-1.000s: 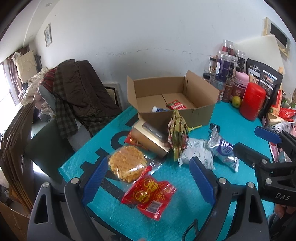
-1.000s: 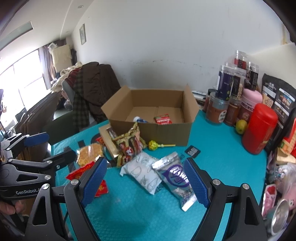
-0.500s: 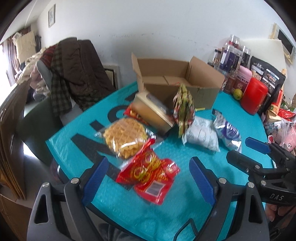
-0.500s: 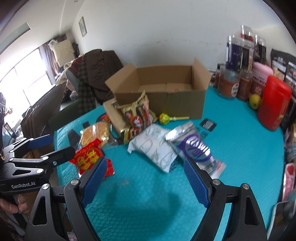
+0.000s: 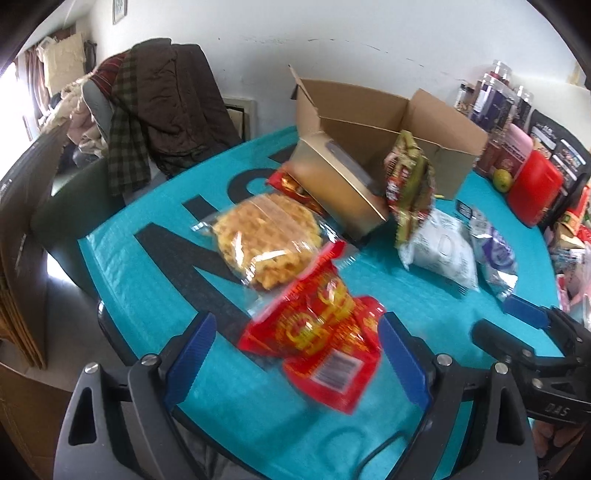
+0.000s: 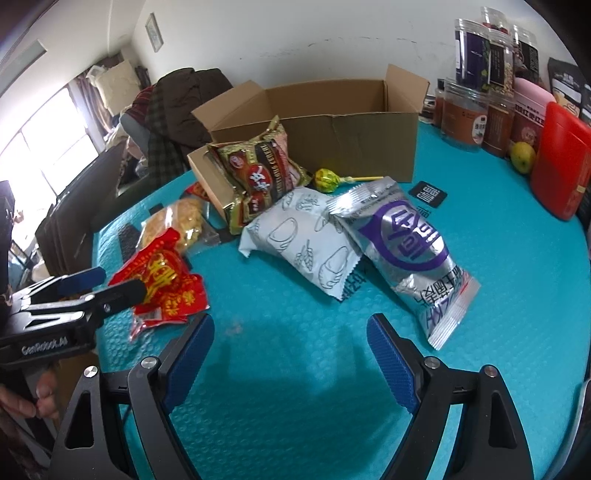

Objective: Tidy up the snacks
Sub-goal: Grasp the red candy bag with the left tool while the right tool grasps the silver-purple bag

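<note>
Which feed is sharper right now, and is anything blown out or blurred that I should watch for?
Right wrist view is sharper: print on the silver-purple packet reads clearly, though the window at left is blown out. Left wrist view is motion-blurred, worst on the red packet between the open left tool. Both fisheyes bend the table edge.

1. A lived-in room in a home, with a plain white wall [image 6: 332, 33] bearing a small framed picture [image 6: 154, 31].
2. A chair draped with a brown jacket [image 5: 177, 99] and checked clothing.
3. A table under a teal cover [image 6: 295, 369], with jars [image 6: 476, 74], a red canister [image 6: 557, 155] and food pouches at its far edge.
4. A bright window [image 6: 40, 147] with curtains.
</note>
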The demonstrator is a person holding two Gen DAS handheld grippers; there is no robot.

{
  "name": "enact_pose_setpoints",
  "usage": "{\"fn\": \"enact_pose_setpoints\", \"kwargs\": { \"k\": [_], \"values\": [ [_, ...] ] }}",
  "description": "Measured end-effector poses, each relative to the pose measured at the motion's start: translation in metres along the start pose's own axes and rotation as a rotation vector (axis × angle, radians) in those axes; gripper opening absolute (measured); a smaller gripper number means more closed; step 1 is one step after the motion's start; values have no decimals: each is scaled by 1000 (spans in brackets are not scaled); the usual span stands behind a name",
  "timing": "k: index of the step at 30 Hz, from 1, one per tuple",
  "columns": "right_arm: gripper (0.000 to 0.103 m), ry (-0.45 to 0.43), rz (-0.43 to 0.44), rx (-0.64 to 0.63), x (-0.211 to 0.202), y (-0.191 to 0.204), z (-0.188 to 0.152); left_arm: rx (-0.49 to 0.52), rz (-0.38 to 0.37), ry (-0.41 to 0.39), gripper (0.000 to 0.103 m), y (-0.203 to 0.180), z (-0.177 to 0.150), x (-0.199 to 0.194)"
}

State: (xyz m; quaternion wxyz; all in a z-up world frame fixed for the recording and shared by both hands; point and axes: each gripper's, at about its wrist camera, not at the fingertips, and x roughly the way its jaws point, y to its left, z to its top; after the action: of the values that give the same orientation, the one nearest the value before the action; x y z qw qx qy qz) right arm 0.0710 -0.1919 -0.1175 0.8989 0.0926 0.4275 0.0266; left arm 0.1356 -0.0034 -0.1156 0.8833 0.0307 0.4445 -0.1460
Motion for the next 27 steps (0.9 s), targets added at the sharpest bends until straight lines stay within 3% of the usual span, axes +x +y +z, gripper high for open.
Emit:
{"fn": "enact_pose_setpoints", "kwargs": {
  "k": [5, 10, 15, 16, 18, 22, 27],
  "values": [
    [86, -6, 2, -5, 2, -4, 5, 14, -43, 30, 90, 4, 11, 13],
    [86, -16, -4, 2, 2, -12, 10, 5, -120, 143, 90, 3, 11, 38],
    [86, -21, -32, 1, 0, -22, 11, 36, -89, 150, 58, -6, 6, 41],
    [86, -22, -33, 1, -1, -24, 11, 38, -98, 149, 57, -8, 5, 40],
    [86, -23, -31, 3, -2, -27, 11, 36, -132, 153, 40, -13, 3, 37],
    [86, -34, -34, -2, -8, -34, 12, 61, -162, 162, 38, -27, -2, 36],
    [86, -51, -99, -34, -15, -45, 15, 101, -197, 168, 38, -50, -8, 34]
  ]
}}
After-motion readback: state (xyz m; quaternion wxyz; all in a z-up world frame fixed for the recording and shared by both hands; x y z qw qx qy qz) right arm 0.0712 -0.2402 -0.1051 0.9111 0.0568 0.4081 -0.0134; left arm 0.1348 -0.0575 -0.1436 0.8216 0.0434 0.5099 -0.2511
